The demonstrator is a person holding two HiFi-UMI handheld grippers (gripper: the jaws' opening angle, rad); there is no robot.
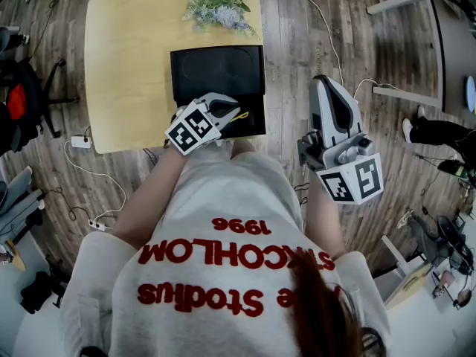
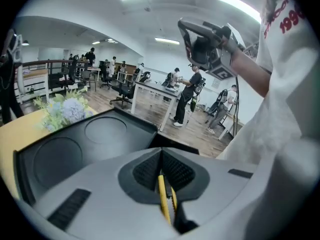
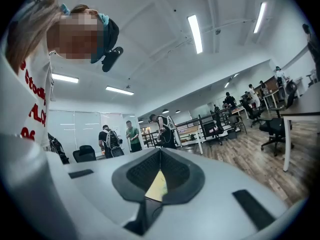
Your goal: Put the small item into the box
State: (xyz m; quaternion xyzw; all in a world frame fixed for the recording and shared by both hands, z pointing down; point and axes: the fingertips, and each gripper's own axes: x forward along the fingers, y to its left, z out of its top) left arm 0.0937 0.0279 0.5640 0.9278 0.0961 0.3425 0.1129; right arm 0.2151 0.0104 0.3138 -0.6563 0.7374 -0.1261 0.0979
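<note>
A black box [image 1: 216, 69] lies open on the yellow table [image 1: 126, 73], with two round recesses in its far half [image 2: 100, 134]. My left gripper [image 1: 232, 110] hangs over the box's near half, shut on a thin yellow item [image 2: 164, 199] whose end sticks out past the jaw tips [image 1: 240, 115]. The right gripper [image 1: 323, 84] is held up to the right of the table, over the floor, away from the box. Its jaws meet at the tips [image 3: 160, 156]. A pale yellow patch shows behind them; I cannot tell what it is. From the left gripper view the right gripper [image 2: 210, 49] appears high up.
A bunch of artificial flowers [image 1: 219, 10] lies at the table's far edge, just beyond the box. A white power strip [image 1: 80, 142] and cables lie on the wooden floor at the left. A white desk [image 1: 401, 6] stands at the far right. People and office chairs fill the room behind.
</note>
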